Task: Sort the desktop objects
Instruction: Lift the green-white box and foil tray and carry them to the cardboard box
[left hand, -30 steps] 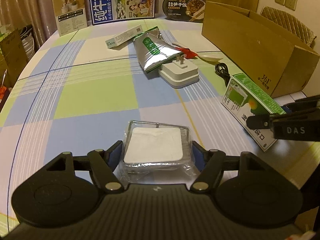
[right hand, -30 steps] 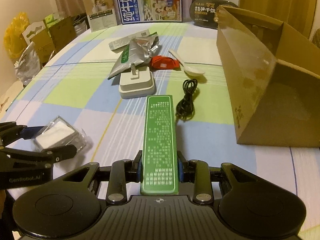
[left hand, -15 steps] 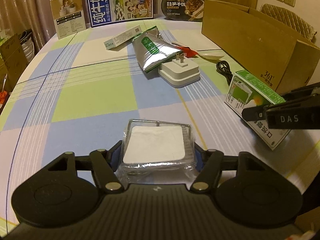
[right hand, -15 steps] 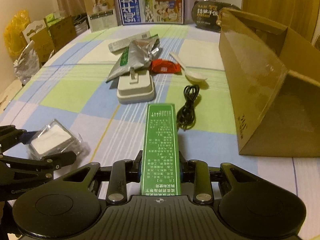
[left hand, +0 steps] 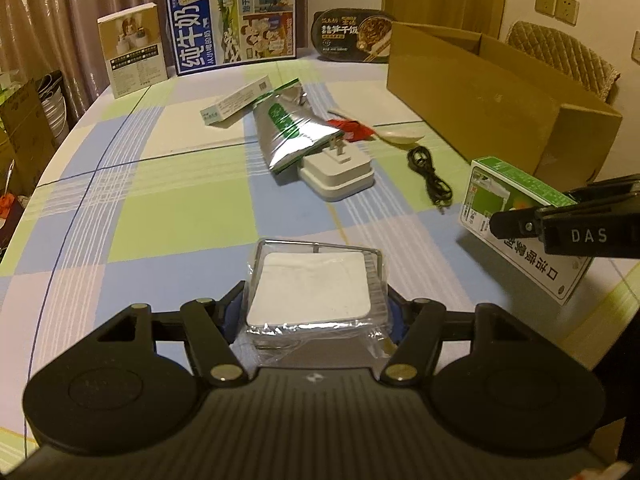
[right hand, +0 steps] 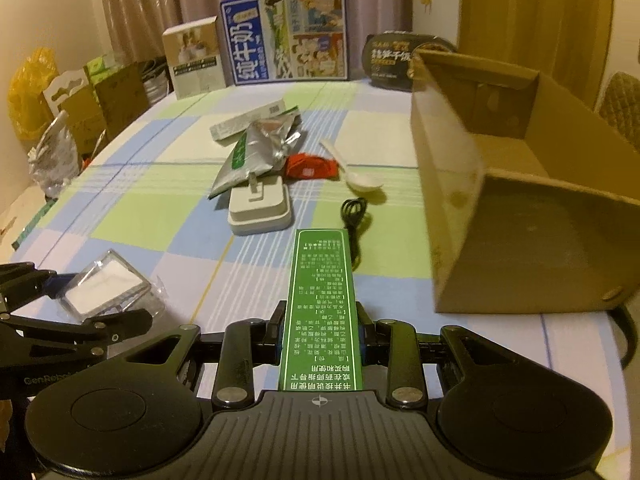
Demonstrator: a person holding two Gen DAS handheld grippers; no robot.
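Observation:
My left gripper (left hand: 316, 312) is shut on a clear plastic-wrapped case with a white pad (left hand: 312, 284) and holds it above the checked tablecloth; the case also shows in the right wrist view (right hand: 106, 286). My right gripper (right hand: 320, 340) is shut on a green and white medicine box (right hand: 322, 304), lifted near the open cardboard box (right hand: 520, 200). In the left wrist view the medicine box (left hand: 516, 224) hangs at the right, in front of the cardboard box (left hand: 480, 92).
On the table lie a white charger plug (left hand: 338, 172), a silver foil pouch (left hand: 288, 132), a slim white box (left hand: 236, 100), a red packet (left hand: 352, 128), a white spoon (left hand: 396, 134) and a black cable (left hand: 428, 176). Printed boxes and a black bowl stand at the far edge.
Both grippers have risen with their loads. The right gripper has carried the medicine box up and a little toward the cardboard box. The left gripper keeps the wrapped case.

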